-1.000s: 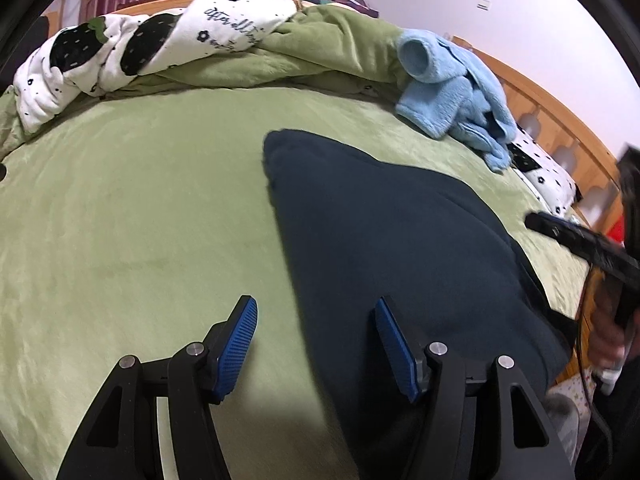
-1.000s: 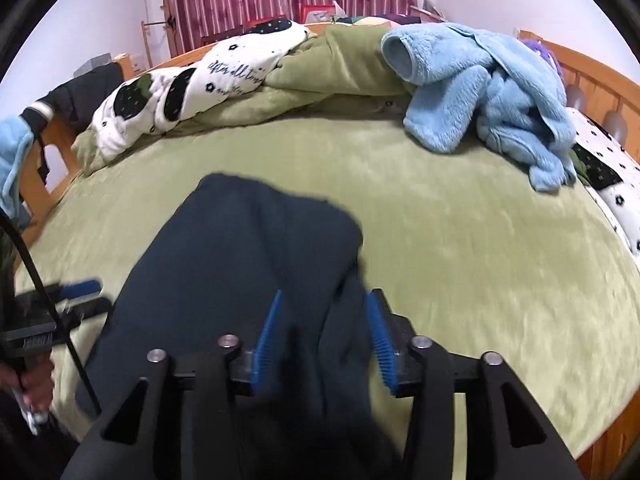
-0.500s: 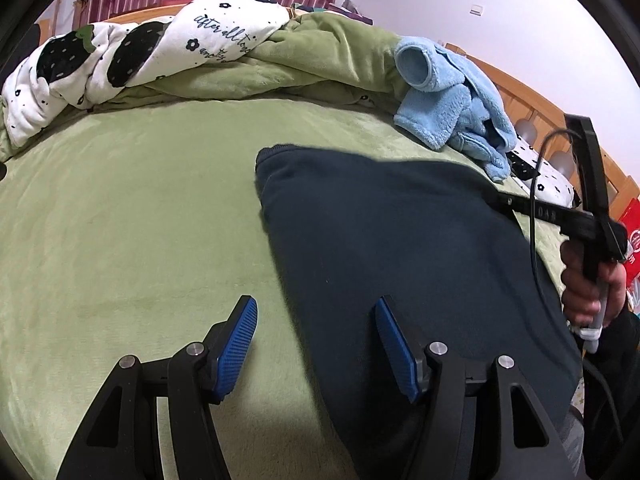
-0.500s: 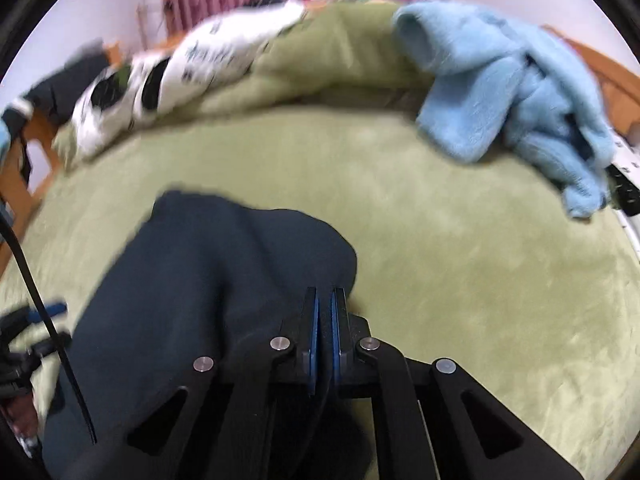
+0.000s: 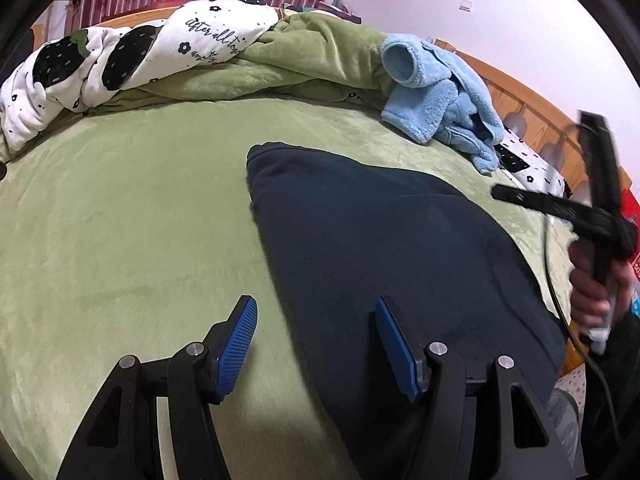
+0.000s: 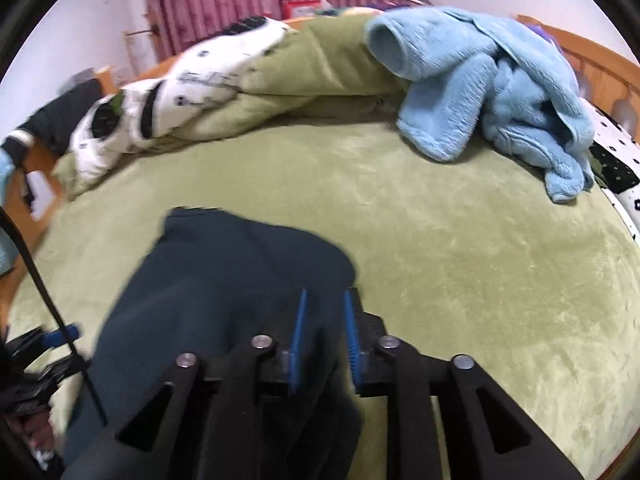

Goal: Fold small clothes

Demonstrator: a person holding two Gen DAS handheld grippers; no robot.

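Note:
A dark navy garment lies spread on the green bed sheet. My left gripper hangs open over its left edge, one finger above the sheet, the other above the cloth, holding nothing. My right gripper sits at the garment's right edge. Its jaws are opening, a narrow gap shows between the blue pads, and dark cloth lies in that gap without being pinched. From the left wrist view the right gripper shows from the side, held by a hand.
A light blue fleece garment lies heaped at the far right. A bunched green and white printed quilt runs along the far side. A wooden bed frame borders the right. A cable hangs at left.
The right gripper's jaws went from open to fully shut on the garment's edge, then parted again. It also shifted toward the right side of the bed. The left gripper stayed put.

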